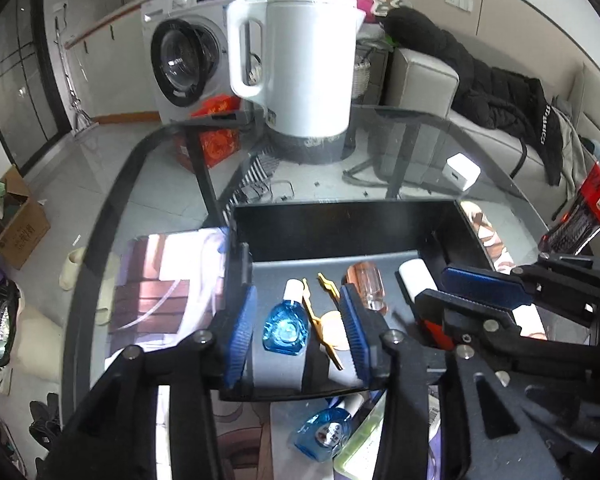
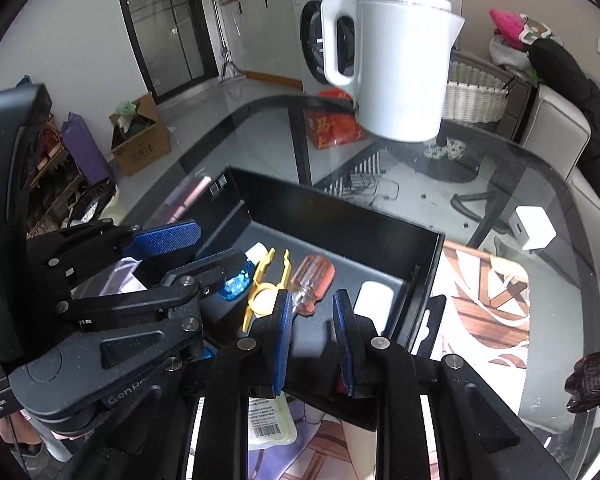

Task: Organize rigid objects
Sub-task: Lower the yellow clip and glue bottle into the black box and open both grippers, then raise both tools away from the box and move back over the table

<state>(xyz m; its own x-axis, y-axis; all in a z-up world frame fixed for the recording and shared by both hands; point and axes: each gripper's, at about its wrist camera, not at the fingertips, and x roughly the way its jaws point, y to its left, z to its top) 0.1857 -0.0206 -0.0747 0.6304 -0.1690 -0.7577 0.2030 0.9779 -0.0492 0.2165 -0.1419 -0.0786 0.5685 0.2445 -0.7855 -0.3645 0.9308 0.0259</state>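
Now blue bottle [image 1: 285, 326] lies in tray [image 1: 340, 224], between left gripper [image 1: 300, 332] fingers, untouched.

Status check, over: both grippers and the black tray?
Left gripper open over small blue bottle, lying in black tray. Right gripper shut, empty. Second blue bottle outside tray. Nothing blocking.

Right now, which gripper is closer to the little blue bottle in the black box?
Left. The left hand-held gripper has the blue bottle between its open fingers, untouched. The right hand-held gripper is beside it, over the screwdriver.
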